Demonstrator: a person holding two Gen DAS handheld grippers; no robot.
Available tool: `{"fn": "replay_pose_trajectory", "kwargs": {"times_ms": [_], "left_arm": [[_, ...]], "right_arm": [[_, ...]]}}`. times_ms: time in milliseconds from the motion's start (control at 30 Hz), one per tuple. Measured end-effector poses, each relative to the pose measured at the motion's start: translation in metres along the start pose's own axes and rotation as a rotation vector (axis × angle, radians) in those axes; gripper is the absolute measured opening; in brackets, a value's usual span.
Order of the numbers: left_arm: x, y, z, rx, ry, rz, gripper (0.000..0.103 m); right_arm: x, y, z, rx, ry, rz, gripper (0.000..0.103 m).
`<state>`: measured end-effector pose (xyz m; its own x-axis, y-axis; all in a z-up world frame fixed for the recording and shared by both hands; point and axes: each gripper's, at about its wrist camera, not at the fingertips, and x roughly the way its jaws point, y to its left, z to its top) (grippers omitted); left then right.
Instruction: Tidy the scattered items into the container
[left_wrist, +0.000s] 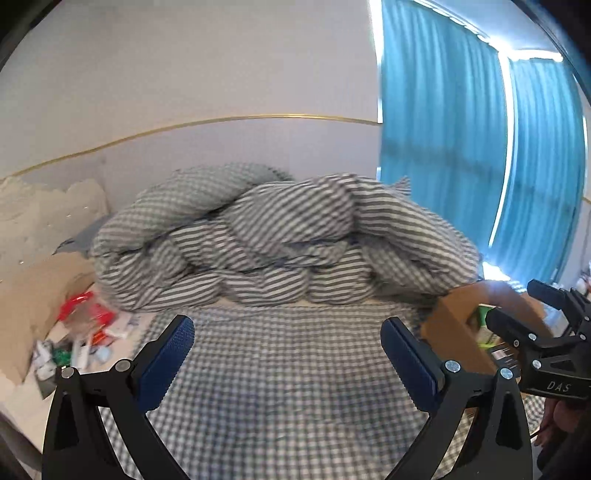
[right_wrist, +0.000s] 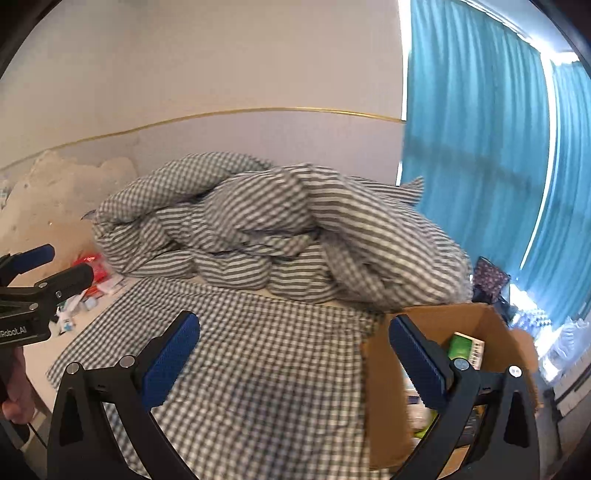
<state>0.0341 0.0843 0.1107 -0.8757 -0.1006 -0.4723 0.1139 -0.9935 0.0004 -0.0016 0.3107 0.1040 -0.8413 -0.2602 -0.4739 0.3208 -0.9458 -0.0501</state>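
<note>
An open cardboard box (right_wrist: 384, 387) stands on the bed at the right, with a green packet (right_wrist: 463, 349) and other items inside. It also shows in the left wrist view (left_wrist: 454, 328). Scattered items (left_wrist: 85, 332), red packets and small white tubes, lie at the bed's left edge; they also show in the right wrist view (right_wrist: 92, 280). My left gripper (left_wrist: 288, 343) is open and empty above the checked sheet. My right gripper (right_wrist: 295, 339) is open and empty, its right finger (right_wrist: 417, 362) over the box's near wall.
A bunched striped duvet (left_wrist: 280, 236) fills the back of the bed. A checked sheet (right_wrist: 258, 350) covers the middle. A cream pillow (left_wrist: 40, 218) and a brown flap (left_wrist: 33, 295) sit at the left. Blue curtains (left_wrist: 476, 147) hang at the right.
</note>
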Motion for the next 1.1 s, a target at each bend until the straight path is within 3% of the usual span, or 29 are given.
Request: {"fn": "replay_pose_trajectory", "kwargs": {"times_ms": [300, 500, 800, 1100], "left_arm": [[-0.001, 0.06, -0.025, -0.06, 0.043, 0.072, 0.103], [0.004, 0.064, -0.036, -0.051, 0.057, 0.089, 0.103], [0.018, 0.062, -0.039, -0.064, 0.095, 0.052, 0.103], [0.025, 0.062, -0.047, -0.049, 0.113, 0.1, 0.103]], "right_arm": [[0.018, 0.056, -0.02, 0.032, 0.059, 0.06, 0.103], [0.026, 0.058, -0.03, 0.044, 0.088, 0.047, 0.103], [0.032, 0.05, -0.032, 0.049, 0.095, 0.024, 0.103], [0.041, 0.05, -0.04, 0.054, 0.117, 0.024, 0.103]]}}
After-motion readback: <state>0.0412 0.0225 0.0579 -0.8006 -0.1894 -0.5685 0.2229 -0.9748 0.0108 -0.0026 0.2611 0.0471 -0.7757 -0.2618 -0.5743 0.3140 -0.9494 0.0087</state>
